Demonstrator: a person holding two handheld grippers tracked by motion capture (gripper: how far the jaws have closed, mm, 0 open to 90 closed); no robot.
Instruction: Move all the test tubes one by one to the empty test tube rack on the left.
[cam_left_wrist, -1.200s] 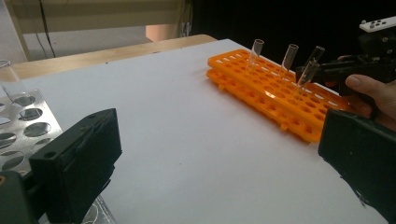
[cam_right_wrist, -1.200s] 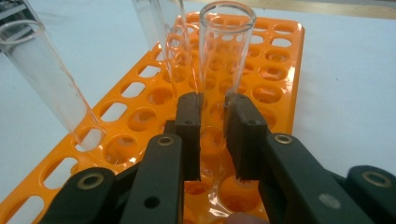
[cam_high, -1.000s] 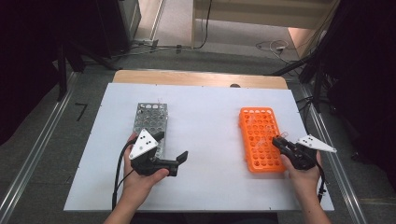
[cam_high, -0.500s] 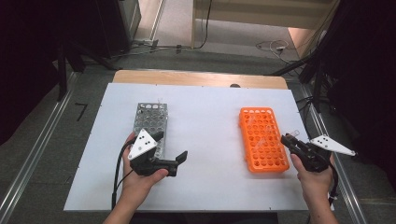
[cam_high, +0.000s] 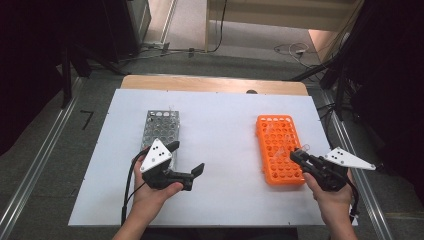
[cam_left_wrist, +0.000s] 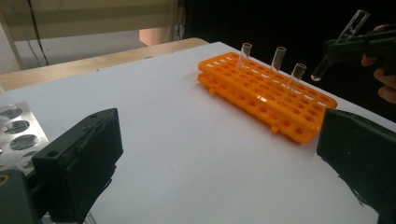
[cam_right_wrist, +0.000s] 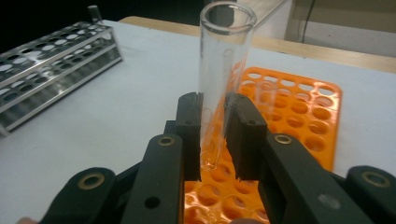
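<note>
While the right gripper (cam_right_wrist: 212, 135) hangs above the near end of the orange rack (cam_high: 280, 150), its jaws are clamped on a clear glass test tube (cam_right_wrist: 219, 79), which stands upright between the pads, clear of the holes. Three more tubes (cam_left_wrist: 278, 60) stand in that rack. Left gripper (cam_high: 187, 161): jaws spread wide, nothing between them, beside the metal rack (cam_high: 160, 127).

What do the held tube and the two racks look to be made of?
Test tube: clear and smooth, glass or clear plastic; the orange holes show through its wall, and the look can't settle which.
Orange rack: moulded plastic by its look, uniform saturated colour, slight sheen.
Grey rack: probably metal, thin perforated sheet tiers with a dull silvery finish.
</note>
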